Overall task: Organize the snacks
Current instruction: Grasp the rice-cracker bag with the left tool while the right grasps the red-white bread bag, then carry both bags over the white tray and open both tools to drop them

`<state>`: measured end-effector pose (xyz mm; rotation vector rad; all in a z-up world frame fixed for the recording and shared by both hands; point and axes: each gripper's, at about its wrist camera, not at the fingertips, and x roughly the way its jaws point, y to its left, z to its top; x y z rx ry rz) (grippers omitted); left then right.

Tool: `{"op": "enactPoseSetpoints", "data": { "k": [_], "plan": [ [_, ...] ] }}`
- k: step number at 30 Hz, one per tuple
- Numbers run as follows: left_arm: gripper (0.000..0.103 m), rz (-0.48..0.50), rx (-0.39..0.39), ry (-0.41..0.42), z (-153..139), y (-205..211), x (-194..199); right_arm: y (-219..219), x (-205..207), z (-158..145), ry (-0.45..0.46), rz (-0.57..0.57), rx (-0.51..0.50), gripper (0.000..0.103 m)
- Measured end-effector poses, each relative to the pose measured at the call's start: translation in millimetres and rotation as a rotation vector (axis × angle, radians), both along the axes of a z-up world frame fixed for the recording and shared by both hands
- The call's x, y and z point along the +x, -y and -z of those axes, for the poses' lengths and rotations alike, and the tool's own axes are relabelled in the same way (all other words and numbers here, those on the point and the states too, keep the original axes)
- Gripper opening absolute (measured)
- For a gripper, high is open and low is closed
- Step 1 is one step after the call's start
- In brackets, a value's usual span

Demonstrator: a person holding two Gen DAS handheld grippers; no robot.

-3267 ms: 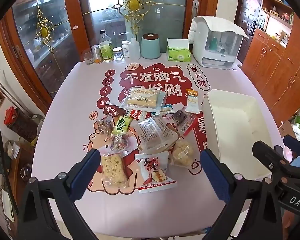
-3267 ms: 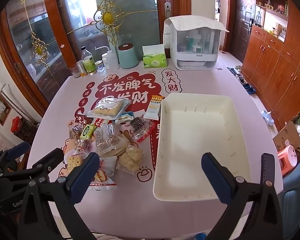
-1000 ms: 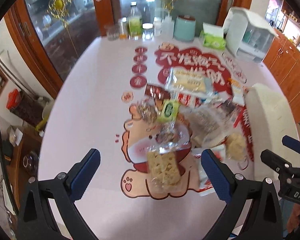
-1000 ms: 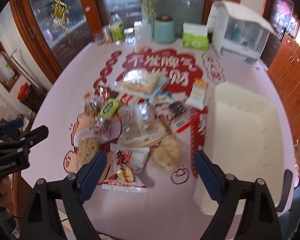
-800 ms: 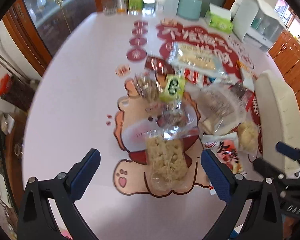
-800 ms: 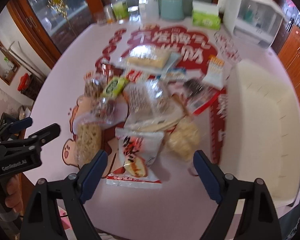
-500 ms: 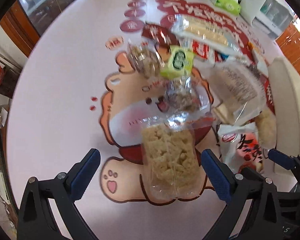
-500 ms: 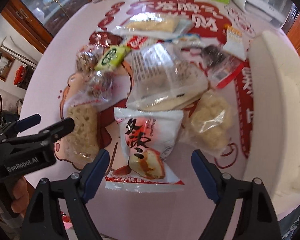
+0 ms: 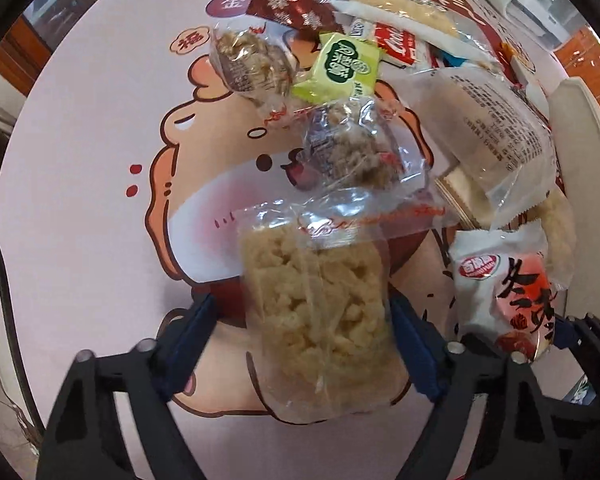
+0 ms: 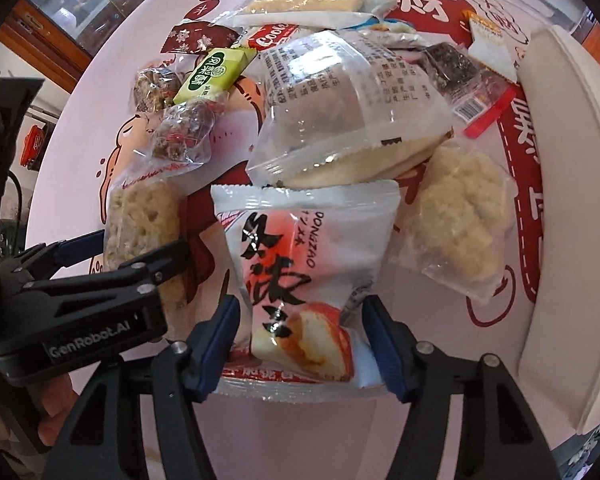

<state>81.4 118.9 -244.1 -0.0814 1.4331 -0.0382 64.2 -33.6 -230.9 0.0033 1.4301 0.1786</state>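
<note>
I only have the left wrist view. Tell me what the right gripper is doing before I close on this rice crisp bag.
Observer: The right gripper has its fingers on either side of the white-and-red bread packet. I cannot tell whether they press it.
Operator: Report what lies between that packet and the white bin.
Observer: A clear bag of pale crumbly cake, close beside the bin's wall.
Operator: Check behind the big clear bun pack.
Observer: A dark snack in a clear wrapper with a barcode lies there, with an orange-and-white sachet beyond it.
</note>
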Motion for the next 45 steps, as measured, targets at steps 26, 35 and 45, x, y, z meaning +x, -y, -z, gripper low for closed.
{"op": "enactPoseSetpoints", "data": {
  "k": [26, 35, 45],
  "plan": [
    [0.056, 0.115, -0.022, 0.217, -111.5, -12.9, -38.1, 1.4, -28.4, -65.1, 0.154, -0.042, 0.042, 0.042],
    [0.056, 0.296, -0.143, 0.315, -156.9, 53.8, -33.8, 38.3, -44.0, -124.0, 0.28, 0.084, 0.03, 0.042],
    [0.056, 0.396, -0.189, 0.385, -189.6, 149.4, -36.1, 113.1, -69.7, -174.8, 0.398, 0.176, 0.007, 0.042]
  ]
}}
